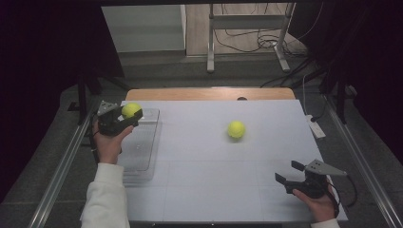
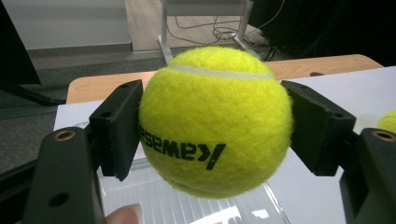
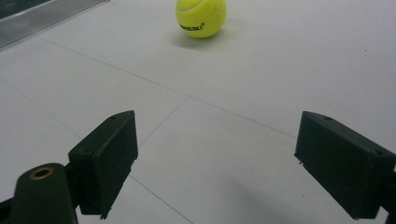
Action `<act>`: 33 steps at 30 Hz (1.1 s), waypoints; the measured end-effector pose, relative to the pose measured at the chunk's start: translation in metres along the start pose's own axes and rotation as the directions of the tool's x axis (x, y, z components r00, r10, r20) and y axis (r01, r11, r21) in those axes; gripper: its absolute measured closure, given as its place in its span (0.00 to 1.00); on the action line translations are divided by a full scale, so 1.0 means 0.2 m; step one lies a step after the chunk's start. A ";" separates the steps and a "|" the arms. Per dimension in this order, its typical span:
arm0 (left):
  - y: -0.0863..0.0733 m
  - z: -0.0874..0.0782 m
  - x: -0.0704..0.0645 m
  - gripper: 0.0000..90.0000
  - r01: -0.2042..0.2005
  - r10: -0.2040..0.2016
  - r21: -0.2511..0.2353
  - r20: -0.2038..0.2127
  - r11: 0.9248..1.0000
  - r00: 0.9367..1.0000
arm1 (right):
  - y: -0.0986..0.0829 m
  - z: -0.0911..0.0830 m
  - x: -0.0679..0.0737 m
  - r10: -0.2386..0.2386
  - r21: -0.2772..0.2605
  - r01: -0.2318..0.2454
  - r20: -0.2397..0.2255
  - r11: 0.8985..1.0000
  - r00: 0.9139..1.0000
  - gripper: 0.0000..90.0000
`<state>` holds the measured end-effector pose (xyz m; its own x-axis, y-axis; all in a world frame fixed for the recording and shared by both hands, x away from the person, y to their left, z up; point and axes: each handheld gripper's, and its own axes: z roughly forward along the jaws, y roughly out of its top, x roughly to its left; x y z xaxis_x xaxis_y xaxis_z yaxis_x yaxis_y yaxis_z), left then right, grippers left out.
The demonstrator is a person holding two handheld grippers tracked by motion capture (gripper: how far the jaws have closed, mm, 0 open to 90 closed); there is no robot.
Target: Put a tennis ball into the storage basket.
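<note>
- Left hand-held gripper (image 1: 124, 118) clamping one tennis ball (image 1: 130, 110), hovering over far end of clear tray (image 1: 147, 152) at bench (image 1: 199, 190) left edge.
- Sitting loose right of tray, mid-bench: second tennis ball (image 1: 236, 129).
- Right hand-held gripper (image 1: 291, 173) gaping wide, empty, lying nearer to loose ball; ball straight ahead of its jaws.
- Counting: two balls, one tray, two grippers.

White table surface (image 1: 199, 190), marked by faint grid lines, over a wooden top exposed along the far edge. Directly on it: a clear plastic tray (image 1: 140, 152) at the left edge; one tennis ball (image 1: 236, 129) right of centre
</note>
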<state>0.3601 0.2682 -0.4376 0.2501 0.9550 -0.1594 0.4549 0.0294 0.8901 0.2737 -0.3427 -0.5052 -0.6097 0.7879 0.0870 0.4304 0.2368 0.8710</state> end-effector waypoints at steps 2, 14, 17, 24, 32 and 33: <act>0.00 0.01 0.01 0.29 0.005 -0.005 0.010 -0.007 1.000 1.000 | 0.00 0.00 0.00 0.000 -0.002 0.000 0.001 1.000 1.000 0.15; -0.01 0.06 0.05 0.29 0.016 -0.014 0.053 -0.034 0.998 0.999 | 0.00 0.00 0.00 -0.001 0.001 0.001 0.003 1.000 1.000 0.15; -0.02 0.07 0.06 0.29 0.017 -0.015 0.067 -0.036 0.998 0.999 | 0.00 0.00 0.00 0.001 -0.001 -0.001 0.002 1.000 1.000 0.15; -0.02 0.10 0.08 0.29 0.021 -0.017 0.095 -0.040 0.995 0.999 | 0.00 0.00 0.00 -0.001 0.001 0.001 0.004 1.000 1.000 0.15; -0.02 0.12 0.11 0.29 0.027 -0.019 0.129 -0.063 0.991 0.998 | 0.00 0.00 0.00 -0.002 -0.001 0.002 0.004 1.000 1.000 0.15; -0.02 0.12 0.11 0.29 0.029 -0.021 0.133 -0.062 0.991 0.998 | 0.00 0.00 0.00 -0.003 -0.001 0.003 0.004 1.000 1.000 0.15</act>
<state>0.3844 0.2816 -0.4543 0.1867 0.9707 -0.1512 0.5719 0.0178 0.8201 0.2736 -0.3425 -0.5046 -0.6083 0.7893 0.0828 0.4280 0.2384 0.8718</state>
